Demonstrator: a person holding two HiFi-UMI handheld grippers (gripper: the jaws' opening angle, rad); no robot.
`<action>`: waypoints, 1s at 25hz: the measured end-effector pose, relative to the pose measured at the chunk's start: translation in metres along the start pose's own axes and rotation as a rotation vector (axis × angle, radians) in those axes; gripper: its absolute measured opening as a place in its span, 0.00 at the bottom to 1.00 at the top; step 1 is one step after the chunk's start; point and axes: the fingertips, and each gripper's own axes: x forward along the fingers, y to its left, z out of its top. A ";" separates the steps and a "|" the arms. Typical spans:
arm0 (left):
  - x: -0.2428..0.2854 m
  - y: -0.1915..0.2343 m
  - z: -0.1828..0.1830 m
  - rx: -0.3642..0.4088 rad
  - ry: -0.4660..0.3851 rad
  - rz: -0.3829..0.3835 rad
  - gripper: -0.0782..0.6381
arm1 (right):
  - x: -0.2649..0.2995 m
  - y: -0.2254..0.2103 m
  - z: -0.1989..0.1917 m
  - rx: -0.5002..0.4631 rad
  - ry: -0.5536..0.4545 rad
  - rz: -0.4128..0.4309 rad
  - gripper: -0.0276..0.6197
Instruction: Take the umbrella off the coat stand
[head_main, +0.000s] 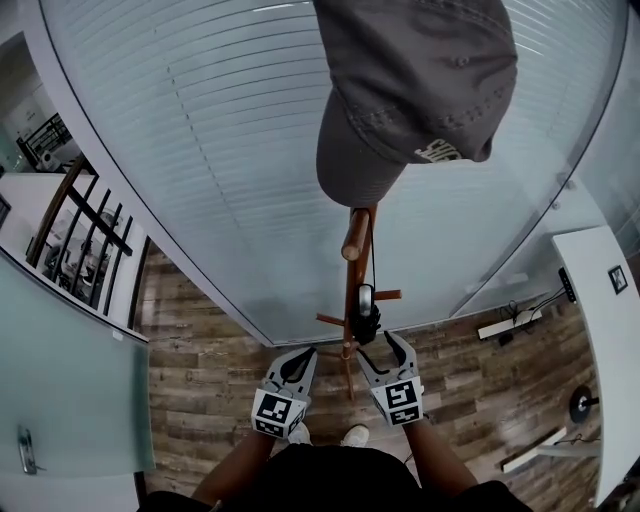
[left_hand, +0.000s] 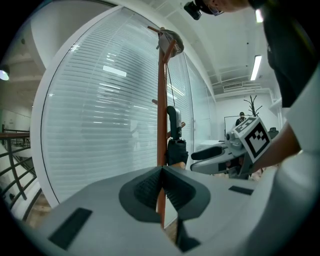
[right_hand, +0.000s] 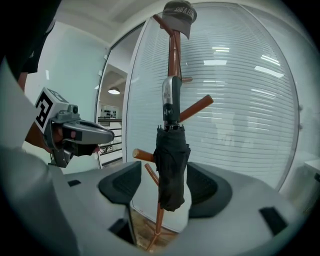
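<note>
**Right tool bracketing the hanging umbrella**

The folded black umbrella (right_hand: 170, 165) hangs from the wooden coat stand (right_hand: 172, 52), directly ahead of the right tool (right_hand: 166, 186). Its long axis is vertical, at right angles to the line across the jaws. The right tool's jaws stand released. One pad lies on each side of the folded canopy with a gap showing on both sides, so nothing is gripped. The handle rises above the tool, and a thin cord runs from it toward the upper pegs, where a grey cap (head_main: 420, 80) sits. The canopy's lower end drops just below the pads. The left tool (left_hand: 162, 172) is clenched on nothing. The stand's pole lies ahead of it and the umbrella ahead and to its right, farther off. The right hand is judged the nearer, and lifting looks needed to free the cord.
</note>
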 end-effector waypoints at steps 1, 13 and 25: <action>0.000 0.000 -0.003 0.001 0.006 0.000 0.13 | 0.004 -0.002 -0.004 -0.006 0.011 0.002 0.47; -0.005 0.012 -0.015 -0.032 0.034 0.024 0.13 | 0.055 -0.018 -0.030 -0.047 0.091 0.021 0.59; -0.005 0.018 -0.027 -0.019 0.073 0.023 0.13 | 0.067 -0.021 -0.015 -0.108 -0.006 -0.040 0.46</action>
